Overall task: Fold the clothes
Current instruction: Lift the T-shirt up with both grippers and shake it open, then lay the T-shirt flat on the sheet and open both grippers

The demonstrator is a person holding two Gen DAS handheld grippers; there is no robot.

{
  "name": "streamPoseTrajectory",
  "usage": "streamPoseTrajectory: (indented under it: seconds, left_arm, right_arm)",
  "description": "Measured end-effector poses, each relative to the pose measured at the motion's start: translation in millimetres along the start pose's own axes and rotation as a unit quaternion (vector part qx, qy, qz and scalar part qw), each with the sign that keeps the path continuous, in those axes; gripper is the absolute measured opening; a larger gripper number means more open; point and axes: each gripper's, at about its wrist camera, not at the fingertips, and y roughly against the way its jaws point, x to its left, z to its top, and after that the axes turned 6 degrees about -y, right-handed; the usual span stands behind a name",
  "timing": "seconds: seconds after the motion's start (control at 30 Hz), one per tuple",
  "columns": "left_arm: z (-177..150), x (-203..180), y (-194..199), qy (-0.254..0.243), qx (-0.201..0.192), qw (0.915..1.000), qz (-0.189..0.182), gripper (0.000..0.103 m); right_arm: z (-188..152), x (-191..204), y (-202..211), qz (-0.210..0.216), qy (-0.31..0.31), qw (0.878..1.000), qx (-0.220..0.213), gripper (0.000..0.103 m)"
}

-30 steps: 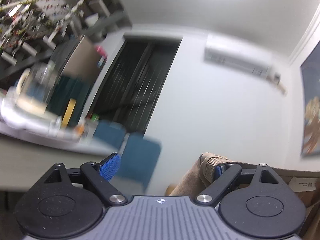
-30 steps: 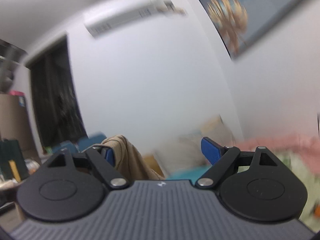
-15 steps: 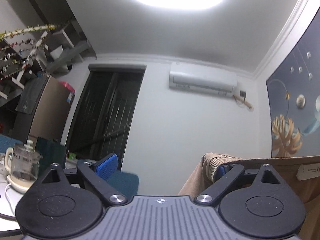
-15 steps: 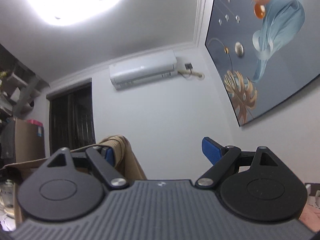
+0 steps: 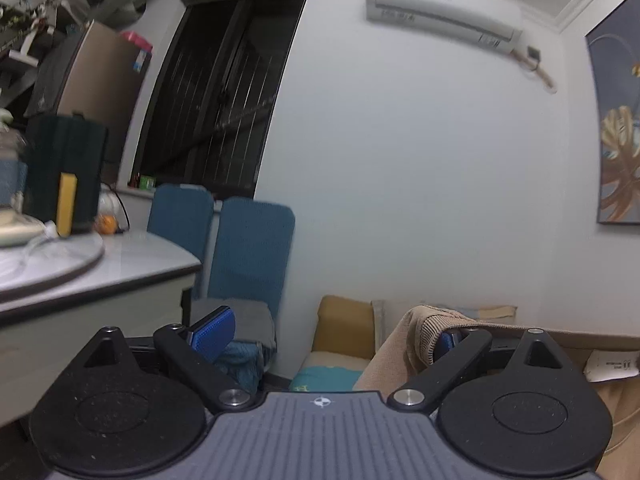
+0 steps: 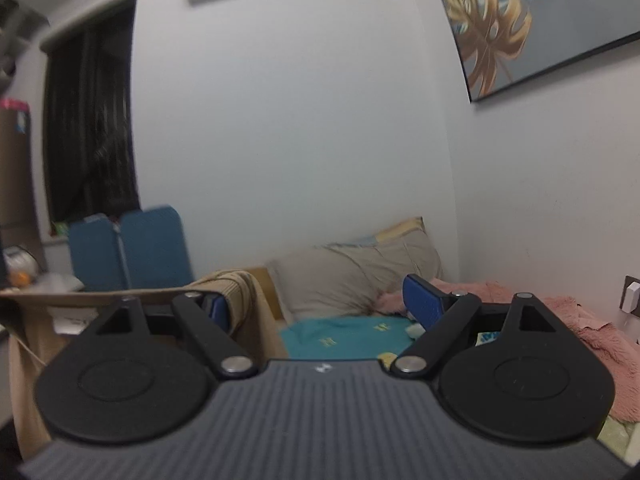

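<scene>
Bedroom wall ahead; tan knit garment (image 5: 416, 332) is draped over one finger of each wide-spread gripper (image 5: 324, 336) (image 6: 316, 300); folding not begun.

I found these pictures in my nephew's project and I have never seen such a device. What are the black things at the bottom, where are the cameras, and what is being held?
No robot here: a person holds a tool in each hand, each with a camera that looks along its two fingers. One picture shows the left tongs, the other the right tongs. Both stand wide open. A tan knitted garment is stretched between them, draped over one finger of each pair rather than pinched. Beyond lies a bed with a teal sheet, a pillow and a pink blanket. Blue chairs and a table stand to the left.
</scene>
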Motion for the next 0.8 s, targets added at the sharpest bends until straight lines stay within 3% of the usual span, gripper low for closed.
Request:
streamPoseTrajectory:
  seconds: [0.23, 0.4, 0.5, 0.6, 0.73, 0.77, 0.8]
  left_arm:
    - [-86.2, -41.5, -202.8, -0.017, 0.048, 0.9985, 0.019, 0.096]
    - [-194.9, -65.0, -339.5, -0.035, 0.149, 0.988, 0.022, 0.096]
    - [-262.4, -64.8, -399.2, -0.036, 0.219, 0.9748, 0.024, 0.095]
    - [-319.1, -61.4, -431.6, -0.05, 0.295, 0.954, 0.007, 0.094]
    - [-345.3, -70.5, -443.8, -0.136, 0.358, 0.9238, -0.018, 0.094]
    - [-345.4, -71.6, -442.2, -0.151, 0.358, 0.9211, -0.024, 0.094]
    - [-342.3, -70.5, -438.4, -0.155, 0.356, 0.9209, -0.034, 0.096]
  right_arm:
    - [-73.3, -19.8, -188.3, -0.034, 0.009, 0.999, 0.029, 0.086]
    - [-167.1, -56.2, -320.5, -0.043, -0.003, 0.992, 0.117, 0.085]
    - [-229.4, -75.0, -378.9, -0.033, -0.015, 0.978, 0.203, 0.085]
    - [-279.5, -84.4, -412.3, -0.025, -0.004, 0.955, 0.295, 0.085]
    - [-309.0, -74.8, -418.6, 0.032, 0.017, 0.924, 0.382, 0.085]
    - [-310.1, -71.8, -418.8, 0.052, 0.022, 0.915, 0.398, 0.085]
    - [-306.3, -67.4, -413.4, 0.06, 0.028, 0.916, 0.397, 0.085]
